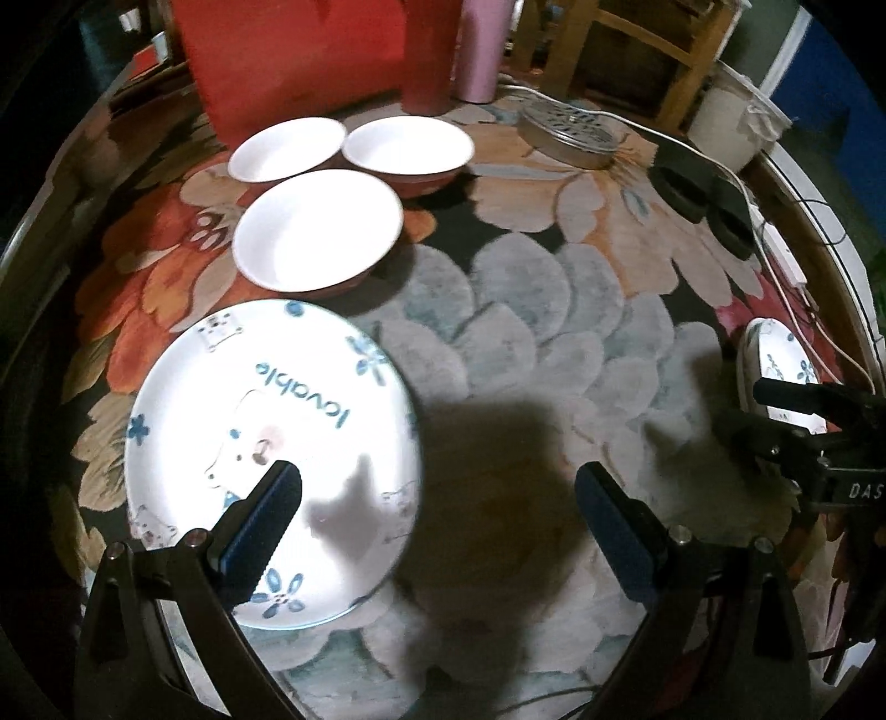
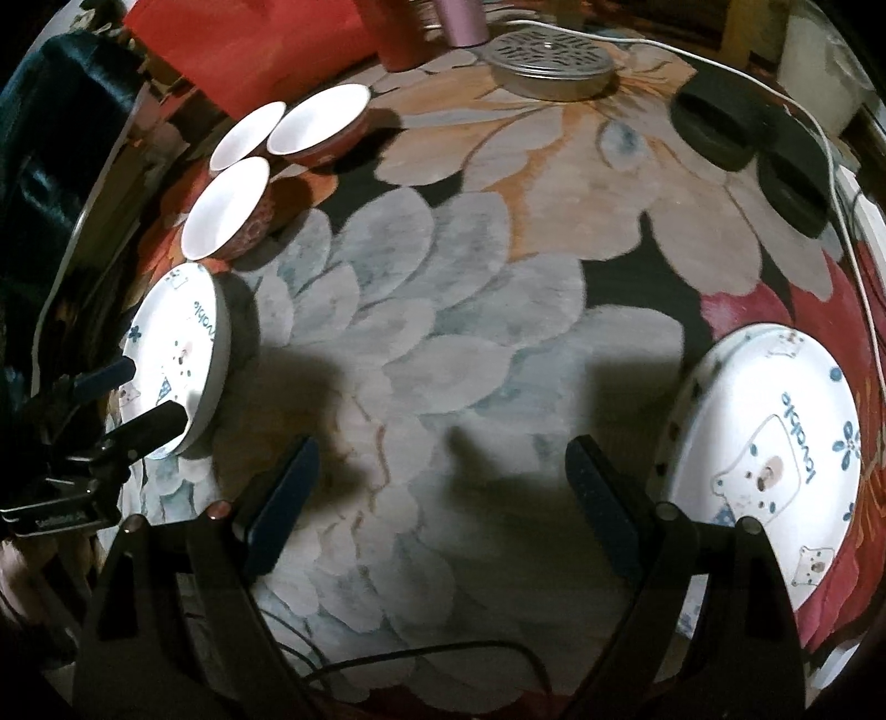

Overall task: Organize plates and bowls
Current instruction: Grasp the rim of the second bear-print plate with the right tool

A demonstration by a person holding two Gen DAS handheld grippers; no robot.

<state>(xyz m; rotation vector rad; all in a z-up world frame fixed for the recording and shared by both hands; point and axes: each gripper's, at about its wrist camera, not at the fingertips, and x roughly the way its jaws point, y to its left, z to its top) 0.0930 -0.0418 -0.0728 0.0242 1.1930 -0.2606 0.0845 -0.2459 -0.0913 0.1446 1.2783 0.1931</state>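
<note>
Left gripper point(image 1: 437, 526) jaws wide (empty), plate point(image 1: 271, 443) under left jaw, right gripper point(image 2: 443, 493) likewise.

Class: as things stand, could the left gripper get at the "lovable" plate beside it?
Probably yes: the left gripper is open, one finger already over the plate, and nothing lies on the plate.

Red flat bag point(image 1: 288, 61): top cut off by the picture's upper edge, behind the three white-lined red bowls point(image 1: 318, 230).
Pink cylindrical bottle point(image 1: 480, 50): upper part out of frame, right of the bag.
White "lovable" bear plate point(image 1: 783, 371): in the left wrist view, largely hidden behind the black right gripper point(image 1: 775, 410).
Farthest bowl point(image 2: 246, 135): in the right wrist view, partly covered by its neighbours.
Scene: slightly blurred.
</note>
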